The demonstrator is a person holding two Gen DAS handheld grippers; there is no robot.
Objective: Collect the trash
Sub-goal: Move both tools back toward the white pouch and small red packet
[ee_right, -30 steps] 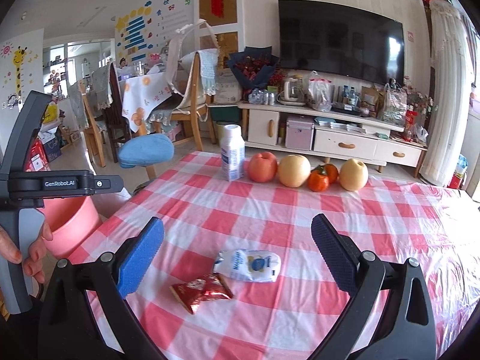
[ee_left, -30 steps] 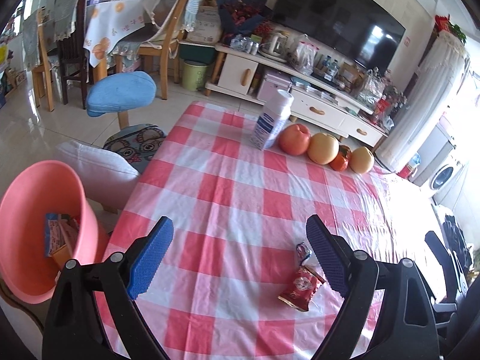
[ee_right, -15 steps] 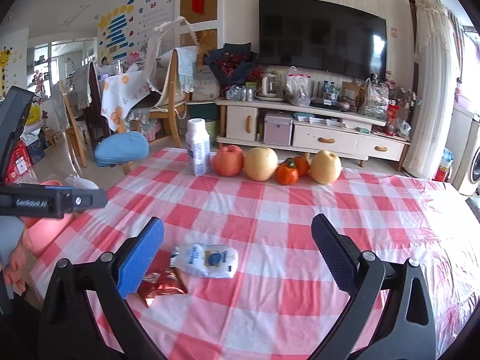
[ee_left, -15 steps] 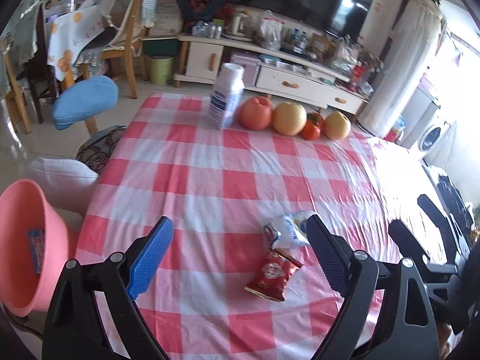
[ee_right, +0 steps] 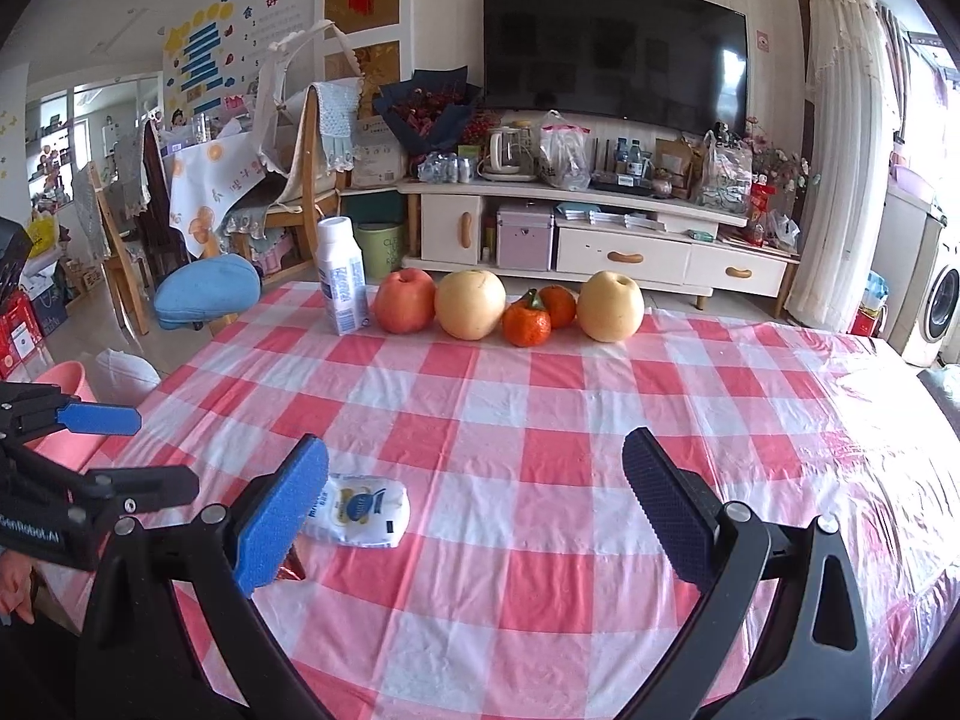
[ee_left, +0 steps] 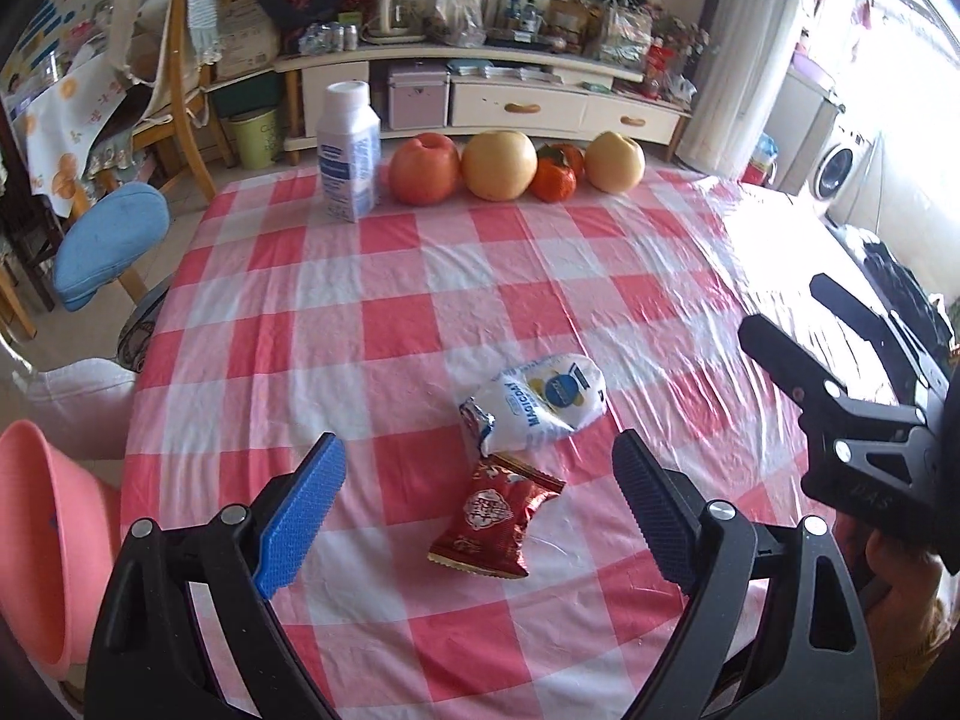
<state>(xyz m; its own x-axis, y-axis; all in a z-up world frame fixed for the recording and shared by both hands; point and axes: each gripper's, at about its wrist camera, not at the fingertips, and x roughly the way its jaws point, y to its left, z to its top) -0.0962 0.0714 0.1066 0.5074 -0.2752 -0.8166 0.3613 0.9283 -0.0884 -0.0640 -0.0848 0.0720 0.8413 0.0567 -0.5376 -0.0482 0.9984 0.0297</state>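
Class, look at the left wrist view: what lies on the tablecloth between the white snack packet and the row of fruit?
Nothing: in the left wrist view only bare checked tablecloth separates the white snack packet from the row of fruit.

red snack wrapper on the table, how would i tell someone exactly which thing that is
On the red and white checked tablecloth, look at the near end, away from the row of fruit. Two wrappers lie there touching; the red snack wrapper is the nearer one, between the fingers of the open left gripper. It is crinkled, shiny red foil, while the white snack wrapper is puffy with a blue logo.
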